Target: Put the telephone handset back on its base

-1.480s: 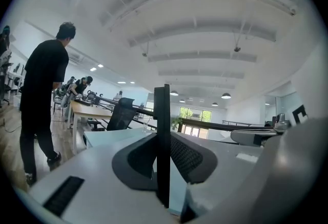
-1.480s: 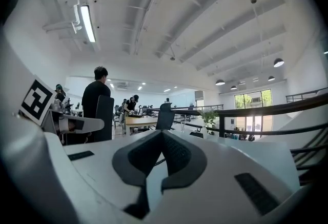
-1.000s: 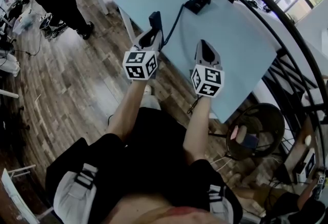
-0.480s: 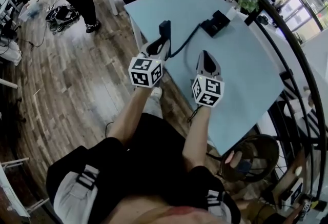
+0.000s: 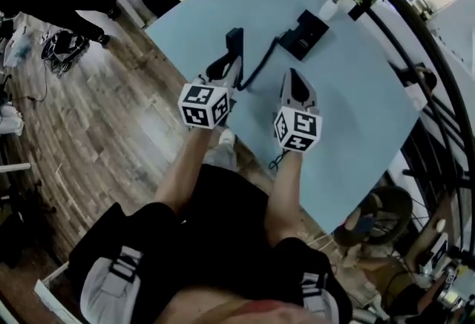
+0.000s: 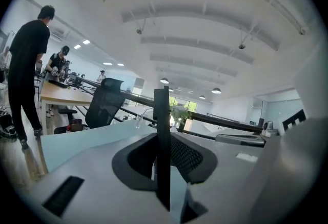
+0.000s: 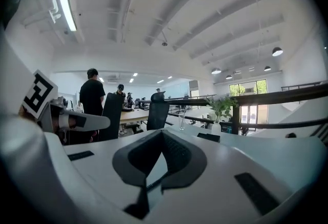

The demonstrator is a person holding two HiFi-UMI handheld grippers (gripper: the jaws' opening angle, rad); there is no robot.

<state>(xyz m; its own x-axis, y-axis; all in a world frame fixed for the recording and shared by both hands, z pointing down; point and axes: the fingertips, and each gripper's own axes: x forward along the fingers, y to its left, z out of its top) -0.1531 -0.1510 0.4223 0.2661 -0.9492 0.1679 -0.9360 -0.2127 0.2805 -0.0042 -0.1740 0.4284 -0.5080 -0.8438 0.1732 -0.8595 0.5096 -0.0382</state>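
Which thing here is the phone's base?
Find the pale blue table. Near its far edge, beside the small white plant pot, lies the telephone base: flat, black and boxy, with a cord running out of it.

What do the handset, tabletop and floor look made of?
Handset: probably black plastic; matte, no glare.
Tabletop: smooth pale-blue laminate or paint; seamless, with a soft sheen.
Floor: wood or wood-look planks; grain and seams are visible.
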